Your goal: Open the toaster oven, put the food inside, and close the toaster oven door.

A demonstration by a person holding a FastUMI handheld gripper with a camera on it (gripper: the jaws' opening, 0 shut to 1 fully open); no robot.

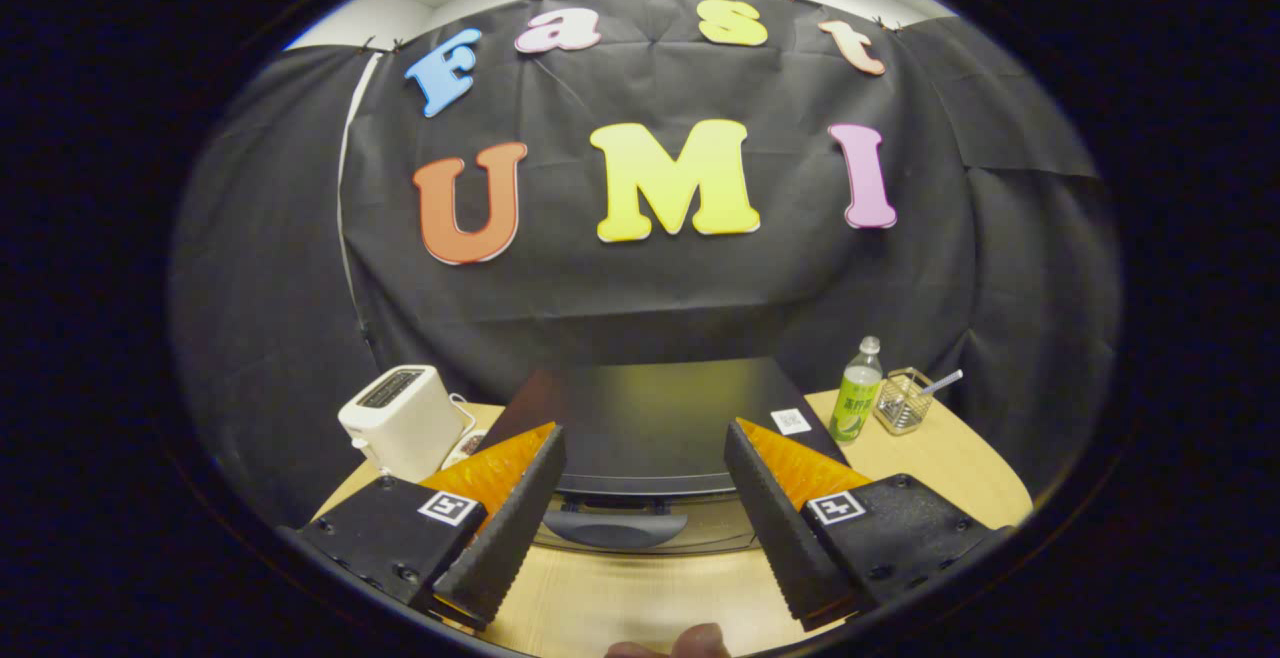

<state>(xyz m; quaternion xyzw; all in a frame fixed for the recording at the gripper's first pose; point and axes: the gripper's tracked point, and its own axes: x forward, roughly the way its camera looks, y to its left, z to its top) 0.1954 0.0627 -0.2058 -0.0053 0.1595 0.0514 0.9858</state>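
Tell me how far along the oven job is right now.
Nothing looks done yet: the toaster oven door looks closed, its handle untouched. In hand: the gripper is open and empty, fingers spread just short of the handle. Left: opening the door, loading the food, and closing it.

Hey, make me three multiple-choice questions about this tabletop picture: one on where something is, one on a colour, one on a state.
1. Where does the green-labelled plastic bottle stand?
A. On the white slot toaster
B. Beside the small wire basket
C. Between the jaws

2. What colour is the slot toaster?
A. White
B. Red
C. Blue

3. How is the gripper set?
A. Shut on the bottle
B. Shut on nothing
C. Open, jaws spread, ahead of the black toaster oven

Answers: 1 B, bottle and basket stand together on the wooden table; 2 A, its casing is white; 3 C, a wide gap lies between the jaws, the oven handle beyond.
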